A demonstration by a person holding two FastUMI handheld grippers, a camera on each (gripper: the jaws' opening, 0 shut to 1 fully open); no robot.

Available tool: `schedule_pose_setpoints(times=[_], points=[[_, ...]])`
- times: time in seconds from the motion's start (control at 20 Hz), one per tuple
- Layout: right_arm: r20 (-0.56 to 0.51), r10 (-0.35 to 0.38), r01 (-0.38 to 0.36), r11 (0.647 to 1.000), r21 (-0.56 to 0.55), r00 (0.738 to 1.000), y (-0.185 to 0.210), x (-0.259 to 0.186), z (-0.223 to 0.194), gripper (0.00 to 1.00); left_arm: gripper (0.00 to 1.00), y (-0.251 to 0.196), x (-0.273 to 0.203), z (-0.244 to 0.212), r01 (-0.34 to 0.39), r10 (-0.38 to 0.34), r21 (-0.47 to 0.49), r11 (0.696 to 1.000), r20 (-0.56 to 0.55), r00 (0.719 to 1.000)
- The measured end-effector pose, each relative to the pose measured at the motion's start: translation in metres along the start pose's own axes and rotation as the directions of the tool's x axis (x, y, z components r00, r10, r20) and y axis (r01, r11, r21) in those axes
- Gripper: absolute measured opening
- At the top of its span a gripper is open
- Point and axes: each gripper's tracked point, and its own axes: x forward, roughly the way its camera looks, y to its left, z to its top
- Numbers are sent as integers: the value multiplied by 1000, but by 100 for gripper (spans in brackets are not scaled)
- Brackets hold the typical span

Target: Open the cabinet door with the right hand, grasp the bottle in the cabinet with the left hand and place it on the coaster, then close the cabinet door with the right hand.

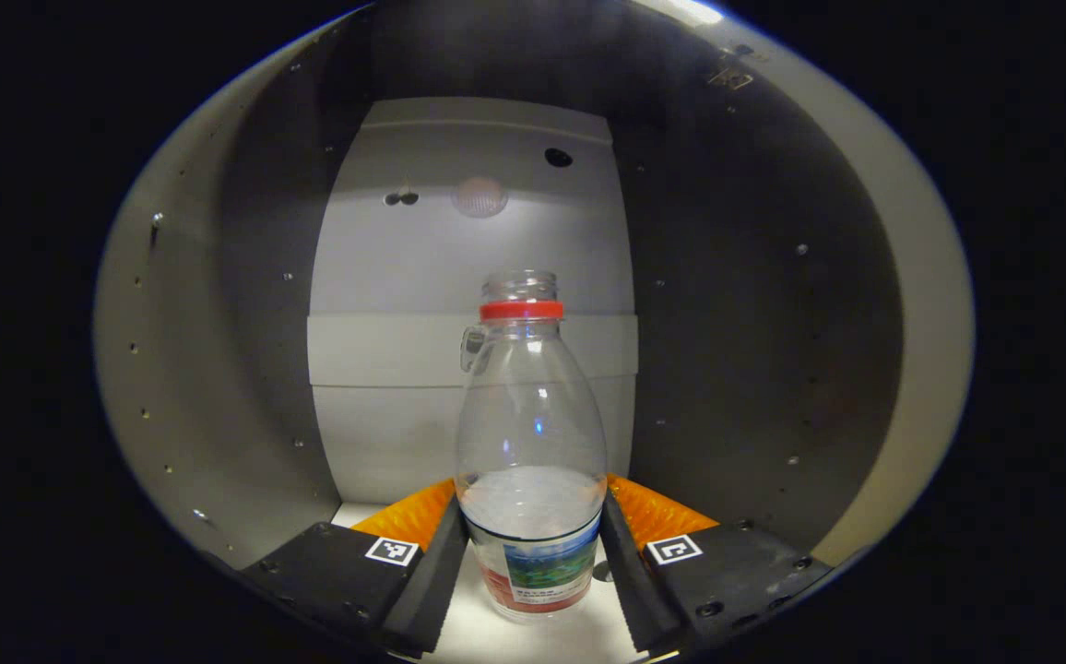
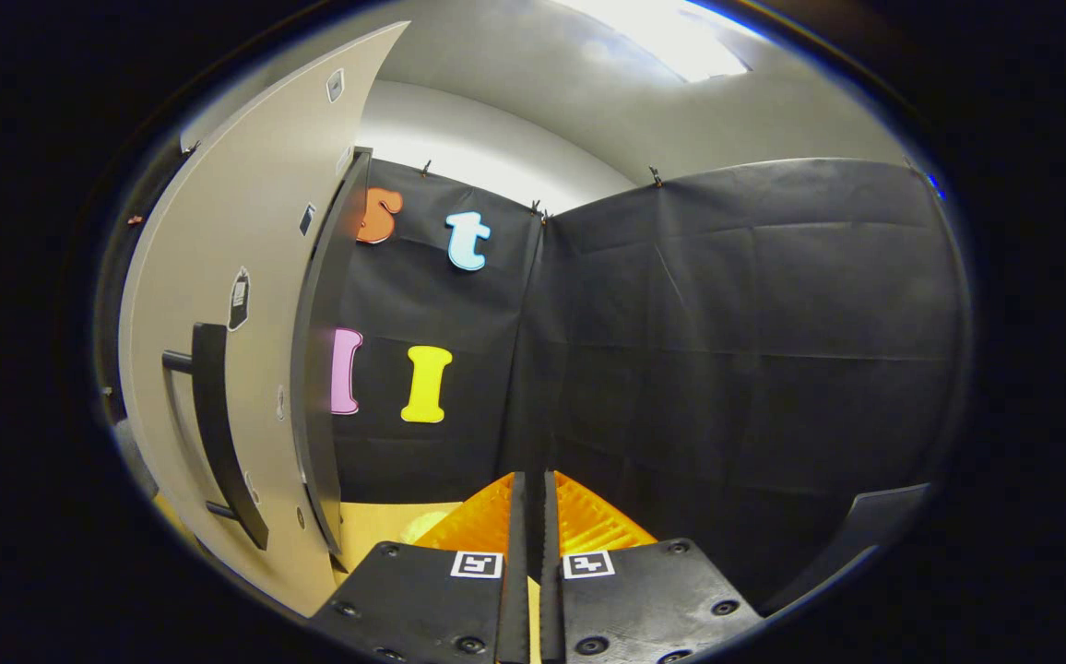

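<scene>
Inside the cabinet, the clear bottle stands upright on the pale shelf floor, near the front edge and well short of the far back panel. Its mouth is uncapped, with a red ring around the neck and a printed label around the base. The left gripper reaches into the cabinet with one finger on each side of the bottle's lower body; both fingers lie against the bottle's sides, gripping it. The cabinet's side walls curve away to left and right. In the right gripper view, the right gripper has its fingers drawn together with a thin slit between them, holding nothing. The cabinet door stands open at left, its dark bar handle apart from the gripper. A black cloth wall lies beyond.
</scene>
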Motion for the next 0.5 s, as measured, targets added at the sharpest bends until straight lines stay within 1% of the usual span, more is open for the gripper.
schedule_pose_setpoints(times=[0.1, 0.3, 0.45, 0.5], points=[[0, 0, 0, 1000, 0, 1000, 5, -14, 3, 10, 75, -4, -29, 9, 37, -37, -27, 999, 11, 999], [18, 12, -13, 1000, 18, 1000, 20, -51, 17, 10, 75, 1, -99, 31, 84, -81, -67, 994, 52, 995], [54, 33, -35, 999, 33, 998, 43, -89, 39, 10, 75, 6, -157, 37, 134, -131, -58, 989, 62, 989], [71, 42, -44, 998, 37, 997, 50, -98, 44, 15, 75, 8, -176, 37, 148, -145, -47, 988, 64, 987]])
